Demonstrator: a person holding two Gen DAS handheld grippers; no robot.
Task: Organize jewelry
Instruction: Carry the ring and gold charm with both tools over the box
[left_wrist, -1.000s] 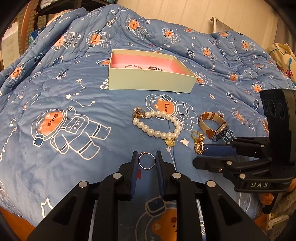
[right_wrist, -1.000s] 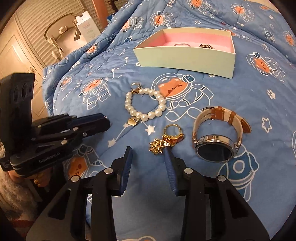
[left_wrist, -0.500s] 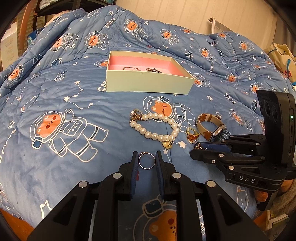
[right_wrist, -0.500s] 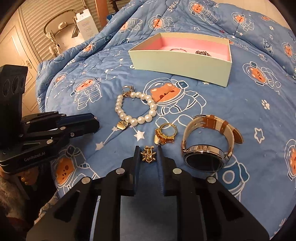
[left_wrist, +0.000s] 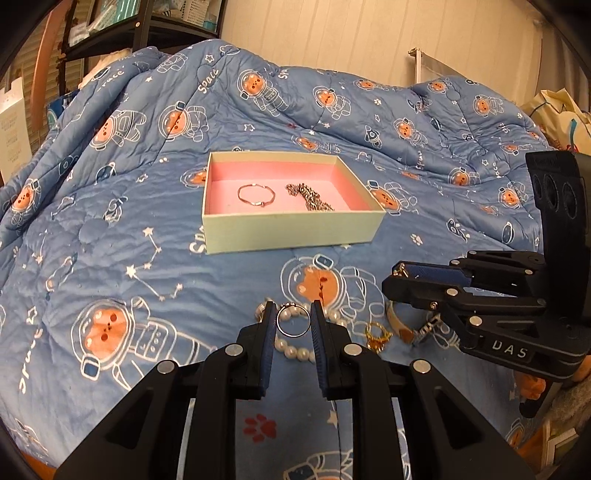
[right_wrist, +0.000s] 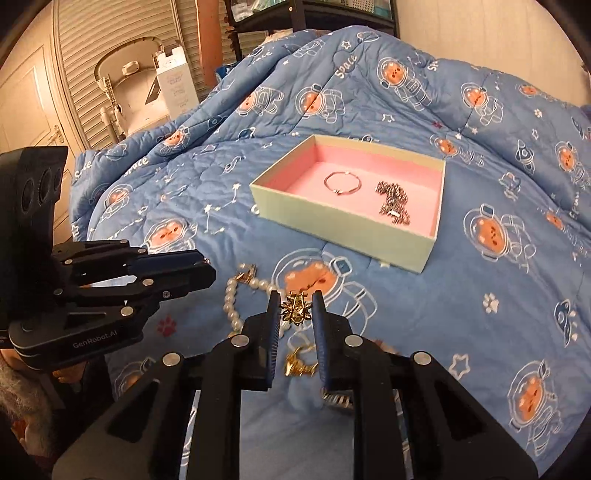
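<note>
Jewelry is on the move here: a silver ring (left_wrist: 293, 325) sits pinched between the narrow-set jaws of the left gripper (left_wrist: 293, 323), held clear above the bedding, and a small gold charm (right_wrist: 295, 309) is clamped the same way in the right gripper (right_wrist: 295, 310), both pairs of jaws nearly closed with only their little prize between the pads. Ahead of both lies the target, the open pale-green box (left_wrist: 291, 229) with its pink lining, and it already holds a thin bangle (left_wrist: 256, 194) and a dark heap of chain (left_wrist: 309, 197) side by side. Below the grippers, the pearl bracelet (right_wrist: 236, 299) rests on the blue astronaut quilt (left_wrist: 110, 229), with a second gold piece (left_wrist: 376, 334) and, in the left view, part of a watch strap (left_wrist: 397, 326) just beside it, all waiting their turn. So this reads as the carry stage: two items gripped at once, not yet over the box. The next move, as I judge it, calls for bringing each gripper forward over the pink floor, finding bare lining away from the chain, and opening gently so the ring doesn't roll or bounce out.
</note>
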